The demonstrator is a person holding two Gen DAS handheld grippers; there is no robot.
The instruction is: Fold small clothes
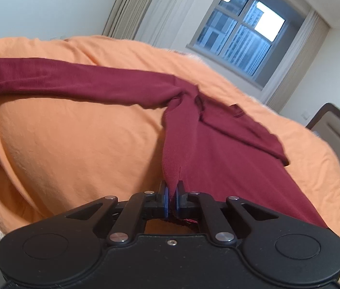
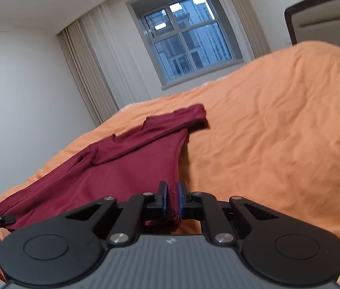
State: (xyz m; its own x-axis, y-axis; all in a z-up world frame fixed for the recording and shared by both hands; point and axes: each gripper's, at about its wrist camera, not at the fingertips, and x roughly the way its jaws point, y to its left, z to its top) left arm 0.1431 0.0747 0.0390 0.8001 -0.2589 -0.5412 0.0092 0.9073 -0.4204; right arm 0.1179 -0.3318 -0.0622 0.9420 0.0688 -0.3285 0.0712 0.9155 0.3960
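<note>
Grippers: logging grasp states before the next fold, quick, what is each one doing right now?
Left gripper: shut on the maroon top, pinching its near edge.
Right gripper: shut on the maroon top's near edge as well.

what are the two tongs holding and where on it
Both grip the maroon top by its near hem: left tongs one corner, right tongs the other.

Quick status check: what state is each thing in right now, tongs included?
Left tongs: shut on the maroon top's hem.
Right tongs: shut on the hem too.
Maroon top: partly folded, one sleeve stretched out flat.
Orange bedspread: spread, lightly wrinkled.
Curtains: drawn open.
</note>
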